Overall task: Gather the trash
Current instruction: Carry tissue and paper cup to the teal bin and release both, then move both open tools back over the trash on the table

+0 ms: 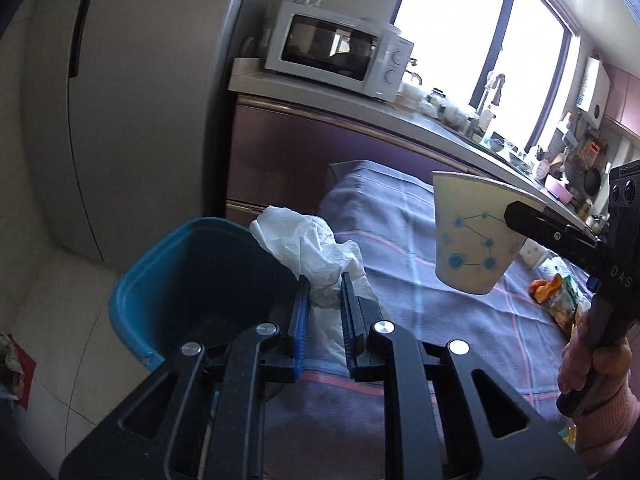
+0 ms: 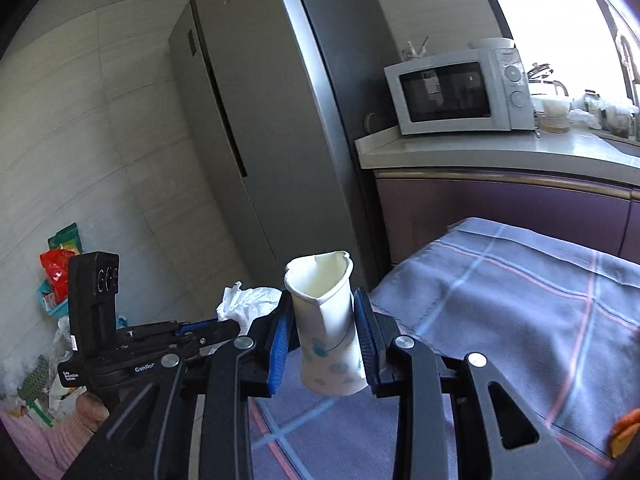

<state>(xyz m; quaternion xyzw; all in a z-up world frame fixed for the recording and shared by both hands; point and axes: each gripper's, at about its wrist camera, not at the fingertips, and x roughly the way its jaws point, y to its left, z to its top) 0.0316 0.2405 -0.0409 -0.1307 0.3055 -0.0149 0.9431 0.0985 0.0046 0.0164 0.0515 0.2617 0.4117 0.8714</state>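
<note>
My left gripper (image 1: 325, 280) is shut on a crumpled white tissue (image 1: 308, 252) and holds it just right of the blue trash bin (image 1: 132, 280), at the table's left end. My right gripper (image 2: 323, 298) is shut on a squeezed white paper cup (image 2: 326, 320) with blue dots, held above the table's left edge. The cup (image 1: 472, 236) also shows in the left wrist view, up in the air to the right, with the right gripper (image 1: 516, 216) on it. The left gripper (image 2: 224, 326) and tissue (image 2: 248, 302) show left in the right wrist view.
The table has a blue checked cloth (image 1: 440, 320). Orange peel and a snack wrapper (image 1: 560, 300) lie on it at the right. A grey fridge (image 2: 248, 120) stands behind the bin. A counter with a microwave (image 2: 456, 90) runs behind the table. Bags and wrappers (image 2: 60, 272) lie on the floor.
</note>
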